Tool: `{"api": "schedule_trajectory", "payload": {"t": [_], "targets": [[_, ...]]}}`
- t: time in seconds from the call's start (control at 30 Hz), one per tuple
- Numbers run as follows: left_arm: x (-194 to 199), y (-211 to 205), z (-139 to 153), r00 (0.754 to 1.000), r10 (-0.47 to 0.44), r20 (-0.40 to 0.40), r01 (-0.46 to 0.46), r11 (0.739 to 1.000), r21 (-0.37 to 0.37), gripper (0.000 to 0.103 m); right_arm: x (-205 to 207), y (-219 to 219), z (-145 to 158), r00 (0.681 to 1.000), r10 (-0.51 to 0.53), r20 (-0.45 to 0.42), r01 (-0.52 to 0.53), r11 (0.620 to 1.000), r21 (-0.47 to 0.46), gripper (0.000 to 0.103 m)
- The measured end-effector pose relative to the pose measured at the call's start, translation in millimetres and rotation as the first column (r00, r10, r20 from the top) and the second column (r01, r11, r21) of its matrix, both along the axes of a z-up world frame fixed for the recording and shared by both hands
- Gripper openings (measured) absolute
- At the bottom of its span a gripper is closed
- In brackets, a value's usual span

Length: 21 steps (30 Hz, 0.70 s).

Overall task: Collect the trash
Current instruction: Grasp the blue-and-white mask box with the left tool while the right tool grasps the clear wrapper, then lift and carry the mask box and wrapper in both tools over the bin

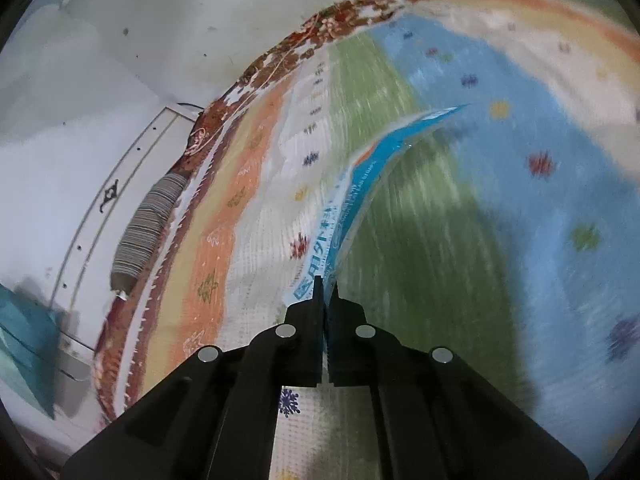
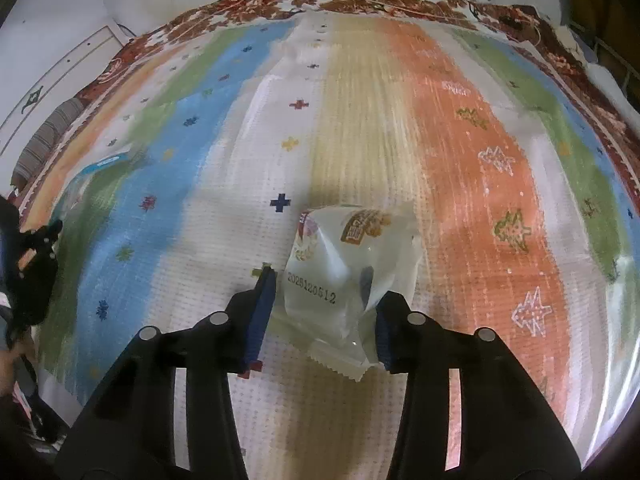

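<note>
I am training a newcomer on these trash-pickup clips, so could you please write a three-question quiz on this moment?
1. True or false: the left gripper is shut on the blue wrapper.
2. The white snack packet lies: A) between the right gripper's fingers, B) beside them, C) off the striped rug.
3. What is printed on the packet's near end?

Key: 1 true; 2 A; 3 a row of digits, apparently a date code.

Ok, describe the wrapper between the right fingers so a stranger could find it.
On the striped rug, look at the white stripe beside the beige one. The white wrapper lies there between the right gripper fingers, with printed digits and a brown label, unlike the blue wrapper far left.
</note>
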State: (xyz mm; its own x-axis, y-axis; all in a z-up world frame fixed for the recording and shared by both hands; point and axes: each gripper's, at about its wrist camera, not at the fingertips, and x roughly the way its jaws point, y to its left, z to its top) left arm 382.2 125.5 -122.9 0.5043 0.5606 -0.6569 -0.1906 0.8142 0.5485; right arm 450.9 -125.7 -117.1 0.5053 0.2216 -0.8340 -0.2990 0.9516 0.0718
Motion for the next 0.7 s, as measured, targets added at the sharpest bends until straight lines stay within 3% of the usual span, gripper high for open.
{"api": "schedule_trajectory", "payload": {"t": [0.07,0.1,0.2,0.37,0.5,0.7], "targets": [[-1,0,16,1.0,0.005,0.025,-0.003,0.997,-0.076,0.0,-4,1,3,1.0,0.008,0.003,-0.008,1.0,-0.016,0.035],[-3,0,29,0.999,0.02,0.038,-0.014,0.986,-0.165,0.0,-7,1,6,1.0,0.009,0.001,-0.009,1.0,-0.019,0.031],[-11,-1,51,0.997,0.055,0.054,-0.035,0.947,-0.32,0.0,-15,-3,18,1.0,0.0,-0.025,0.0,1.0,0.017,0.027],[-37,-14,79,0.996,0.056,0.065,-0.021,0.895,-0.446,0.0,-39,-6,50,1.0,0.011,-0.006,-0.01,0.999,0.041,0.021],[-61,-14,99,0.994,0.082,0.067,-0.028,0.814,-0.579,0.0,-71,-7,76,0.998,0.05,0.041,-0.051,0.999,0.011,0.019],[-99,-23,124,0.993,0.088,0.078,-0.005,0.697,-0.717,0.0,-114,-20,97,0.998,0.06,0.036,-0.063,0.995,0.08,0.019]]}}
